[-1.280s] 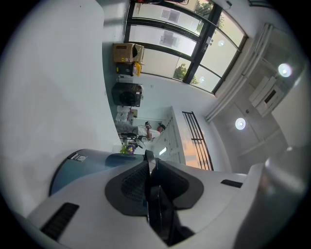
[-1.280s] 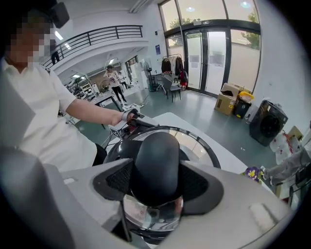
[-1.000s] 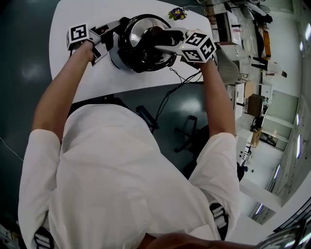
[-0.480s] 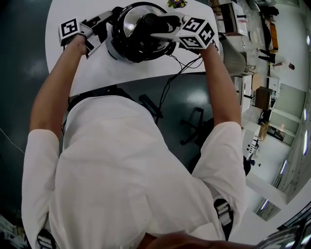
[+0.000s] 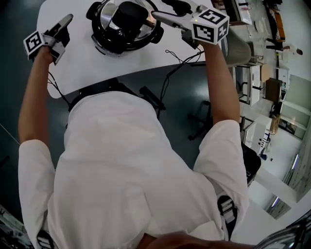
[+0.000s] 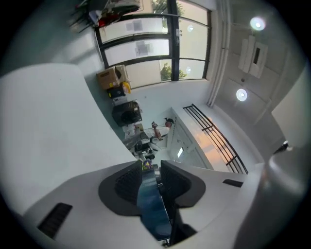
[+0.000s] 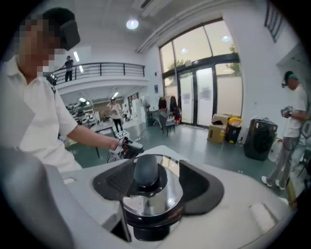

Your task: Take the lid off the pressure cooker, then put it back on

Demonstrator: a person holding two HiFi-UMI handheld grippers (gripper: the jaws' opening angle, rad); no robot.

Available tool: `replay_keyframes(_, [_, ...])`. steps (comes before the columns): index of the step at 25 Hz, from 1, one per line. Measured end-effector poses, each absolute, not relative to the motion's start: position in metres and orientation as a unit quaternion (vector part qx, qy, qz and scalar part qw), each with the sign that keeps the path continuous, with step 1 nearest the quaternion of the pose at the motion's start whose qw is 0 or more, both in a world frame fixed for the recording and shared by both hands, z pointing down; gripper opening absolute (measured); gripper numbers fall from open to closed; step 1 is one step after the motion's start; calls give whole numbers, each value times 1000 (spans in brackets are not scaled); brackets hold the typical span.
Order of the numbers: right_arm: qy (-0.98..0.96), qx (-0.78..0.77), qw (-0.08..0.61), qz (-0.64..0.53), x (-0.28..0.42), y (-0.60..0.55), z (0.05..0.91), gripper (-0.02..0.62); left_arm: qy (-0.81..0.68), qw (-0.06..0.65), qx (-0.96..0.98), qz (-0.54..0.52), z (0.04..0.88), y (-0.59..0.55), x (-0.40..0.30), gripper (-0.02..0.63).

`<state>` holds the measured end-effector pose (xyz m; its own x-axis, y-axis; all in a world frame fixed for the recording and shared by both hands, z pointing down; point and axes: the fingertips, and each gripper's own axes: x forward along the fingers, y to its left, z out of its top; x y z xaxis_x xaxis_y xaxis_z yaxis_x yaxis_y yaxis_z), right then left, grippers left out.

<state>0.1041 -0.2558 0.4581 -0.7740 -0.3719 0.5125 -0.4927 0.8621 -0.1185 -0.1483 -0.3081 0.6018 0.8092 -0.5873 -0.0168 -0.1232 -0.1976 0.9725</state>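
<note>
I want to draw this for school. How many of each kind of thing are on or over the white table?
Grippers: 2, the left gripper and the right gripper
Pressure cooker: 1
Lid, sitting on the cooker: 1
Table: 1
Total: 5

**Bright hall, warped edges**

In the right gripper view, daylight floods through tall windows (image 7: 209,58) at one o'clock. In the left gripper view, ceiling lamps (image 6: 241,94) glare at two o'clock. Both bend and darken at the rims. My lid (image 7: 155,197) mirrors the light; the white counter (image 5: 97,63) washes out.
</note>
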Motion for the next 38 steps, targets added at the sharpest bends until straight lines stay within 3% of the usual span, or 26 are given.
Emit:
replay_keyframes(5, [-947, 301, 82, 83, 153, -235, 391, 295, -332, 461, 790, -231, 534, -287, -201, 106])
replay_keyframes(10, [-939, 338, -35, 48, 184, -195, 353, 272, -395, 274, 857, -185, 457, -247, -204, 104])
replay_keyframes(14, [-924, 372, -80, 38, 199, -169, 362, 177, -421, 123, 890, -121, 410, -211, -184, 92])
replay_keyframes(18, [-897, 433, -88, 10, 204, -142, 382, 115, -442, 27, 894, -70, 398, -172, -152, 74])
replay_keyframes(22, [-867, 489, -95, 27, 207, -111, 413, 89, -472, 13, 878, -78, 422, -135, -139, 64])
replay_keyframes(24, [-849, 518, -94, 43, 210, -92, 432, 9, -485, 30, 869, -95, 437, -116, -138, 58])
replay_keyframes(38, [-832, 550, -29, 75, 161, 70, 488, 6, -459, 47, 887, -23, 493, 56, -126, 15])
